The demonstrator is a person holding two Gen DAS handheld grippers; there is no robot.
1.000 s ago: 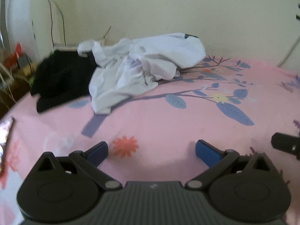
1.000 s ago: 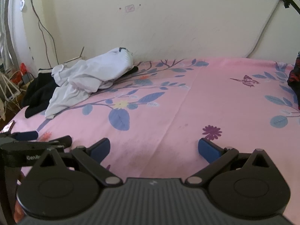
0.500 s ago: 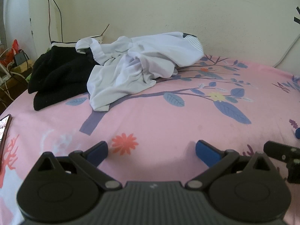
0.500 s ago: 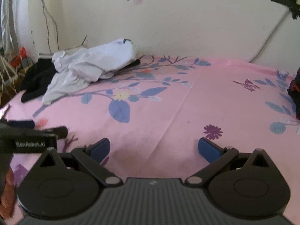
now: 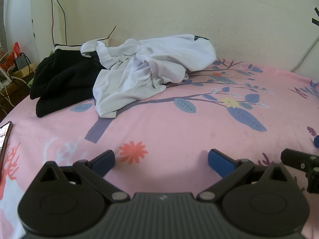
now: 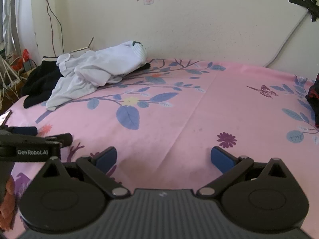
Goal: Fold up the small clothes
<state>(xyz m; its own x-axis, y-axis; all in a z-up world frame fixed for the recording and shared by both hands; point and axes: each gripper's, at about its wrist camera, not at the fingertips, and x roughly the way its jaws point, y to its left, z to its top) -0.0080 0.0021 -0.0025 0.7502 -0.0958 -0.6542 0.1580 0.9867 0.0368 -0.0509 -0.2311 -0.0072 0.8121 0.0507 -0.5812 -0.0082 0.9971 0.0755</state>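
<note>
A crumpled white garment (image 5: 143,73) lies in a heap at the far left of the pink flowered bed sheet (image 5: 179,127); it also shows in the right wrist view (image 6: 93,75). A black garment (image 5: 63,79) lies beside it on its left, partly under it, and shows in the right wrist view (image 6: 39,83). My left gripper (image 5: 161,160) is open and empty, low over the sheet, well short of the clothes. My right gripper (image 6: 163,158) is open and empty over the bare middle of the sheet. The left gripper shows from the side in the right wrist view (image 6: 37,135).
A phone (image 5: 5,137) lies at the bed's left edge. A dark red-and-black cloth (image 6: 313,101) sits at the right edge. Cables and a power strip (image 5: 12,67) lie off the bed's left side. The wall (image 5: 179,20) runs behind the bed.
Both grippers have shifted slightly, the left view turning a little right and steadying. The jaws stay open. The clothes have not moved.
</note>
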